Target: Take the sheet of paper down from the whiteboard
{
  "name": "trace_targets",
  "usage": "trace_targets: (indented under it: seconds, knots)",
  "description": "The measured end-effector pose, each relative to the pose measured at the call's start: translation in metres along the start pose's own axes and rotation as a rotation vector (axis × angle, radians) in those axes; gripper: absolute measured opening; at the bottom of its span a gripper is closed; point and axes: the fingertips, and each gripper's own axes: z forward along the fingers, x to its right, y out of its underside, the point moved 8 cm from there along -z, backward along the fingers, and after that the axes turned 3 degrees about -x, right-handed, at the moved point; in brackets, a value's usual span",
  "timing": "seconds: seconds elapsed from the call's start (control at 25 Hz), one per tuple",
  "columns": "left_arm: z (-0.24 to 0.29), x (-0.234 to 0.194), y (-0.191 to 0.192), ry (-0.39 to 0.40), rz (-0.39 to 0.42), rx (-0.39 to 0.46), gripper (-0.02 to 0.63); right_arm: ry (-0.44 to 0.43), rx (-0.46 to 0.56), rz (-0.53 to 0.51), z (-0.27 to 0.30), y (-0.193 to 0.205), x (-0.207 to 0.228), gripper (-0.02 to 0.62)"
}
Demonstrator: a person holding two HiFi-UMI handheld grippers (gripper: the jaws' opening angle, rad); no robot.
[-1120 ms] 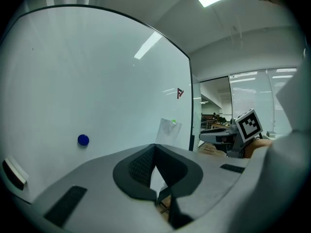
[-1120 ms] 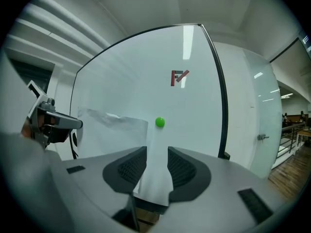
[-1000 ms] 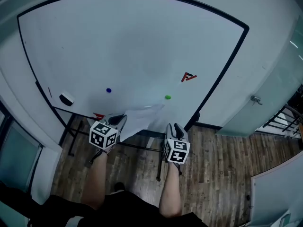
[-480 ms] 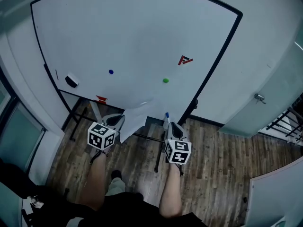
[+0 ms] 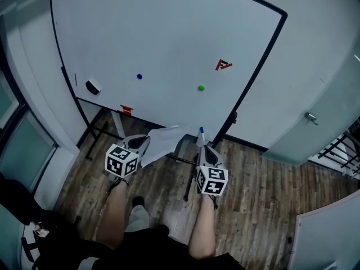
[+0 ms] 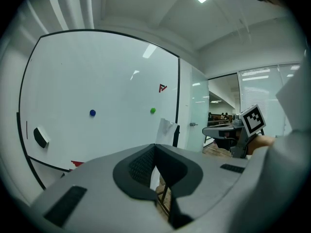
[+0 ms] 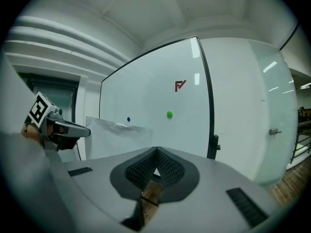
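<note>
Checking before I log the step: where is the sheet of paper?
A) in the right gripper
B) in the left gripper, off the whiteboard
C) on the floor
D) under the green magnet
B: the sheet of paper hangs from the shut left gripper, clear of the whiteboard.

The white sheet of paper (image 5: 163,141) is off the black-framed whiteboard (image 5: 169,32). It hangs just below the board's bottom edge, nearly flat, its far edge slightly crumpled. One corner is pinched in the left gripper (image 5: 140,144). The sheet seems clear of the board.
</note>
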Motion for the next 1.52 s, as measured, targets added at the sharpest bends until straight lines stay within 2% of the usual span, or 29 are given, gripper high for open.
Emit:
trace_targets:
  seconds: [0.84, 1.52]
  knots:
    - [-0.022, 0.045, 0.007, 0.012, 0.010, 0.012, 0.020, -0.052, -0.008, -0.018, -0.041, 0.013, -0.008, 0.025]
    - [-0.016, 0.045, 0.005, 0.032, -0.004, 0.032, 0.020, -0.055, -0.018, -0.011, -0.036, 0.020, -0.006, 0.025]
